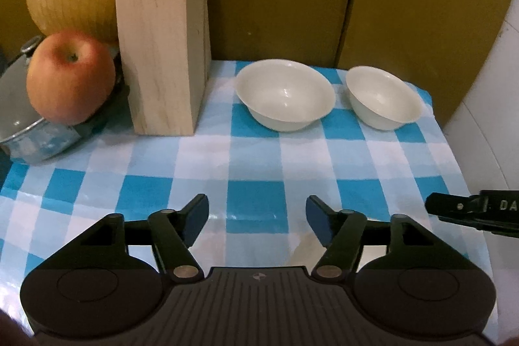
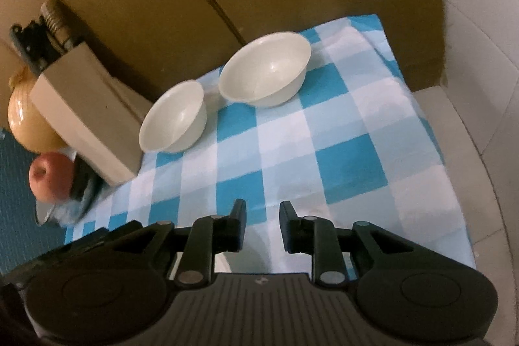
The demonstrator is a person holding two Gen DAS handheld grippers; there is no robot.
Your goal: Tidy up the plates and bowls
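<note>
Glossy white round bowls [image 1: 285, 94] [image 1: 382, 98] sit on checked cloth [image 1: 253, 158]; both grippers' [image 1: 258, 222] [image 2: 262, 226] fingers spread, empty

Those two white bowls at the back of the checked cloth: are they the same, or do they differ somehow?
The wider white ceramic bowl is broader and shallower; the smaller white ceramic bowl is narrower and steeper-sided. The wider one sits nearer the pale wooden knife block; the smaller one sits nearer the cloth's far right corner. Both are plain, glossy, upright, empty, and stand apart on the blue-and-white checked cloth.
</note>
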